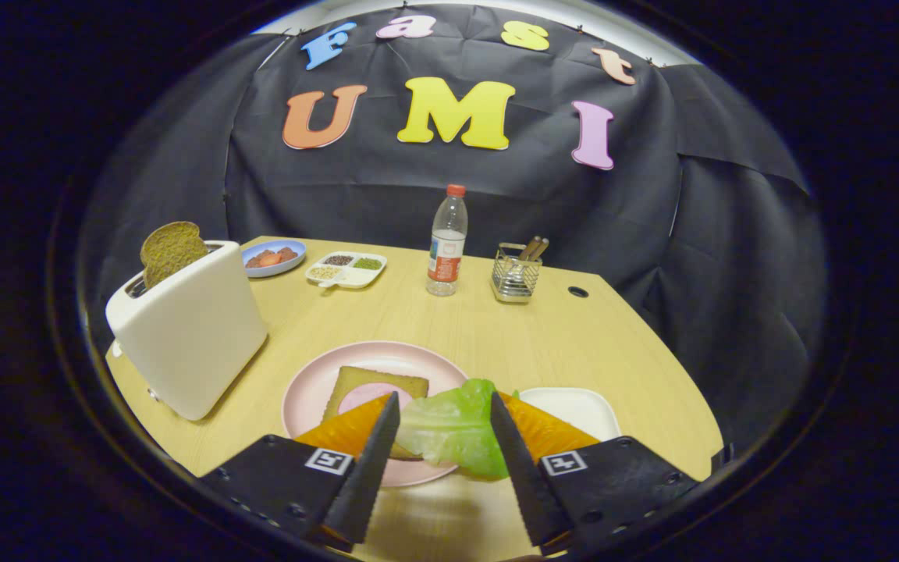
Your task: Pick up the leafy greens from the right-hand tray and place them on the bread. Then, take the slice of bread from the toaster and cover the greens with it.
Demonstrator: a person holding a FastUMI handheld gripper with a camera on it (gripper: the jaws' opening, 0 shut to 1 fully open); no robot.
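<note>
I see my gripper (445, 410) holding the leafy greens (453, 431). Both fingers press on the leaf, one on each side, and it hangs between them, held up in the air. Under it is the pink plate (310, 384), which sits near the front edge of the tabletop (449, 320). On the plate lies a slice of brown bread (370, 382) with a round pink piece (362, 396) on top. The leaf is over the right side of the plate, just beside that bread. Close to the plate on the right is a white tray (574, 410), near the front right corner.

At the left edge stands the white toaster (190, 332), with another brown slice (171, 250) sticking up out of its slot.

Along the far edge I see a blue bowl (274, 257), a white dish with small parts (346, 268), a water bottle (447, 243) and a wire basket (516, 275).
</note>
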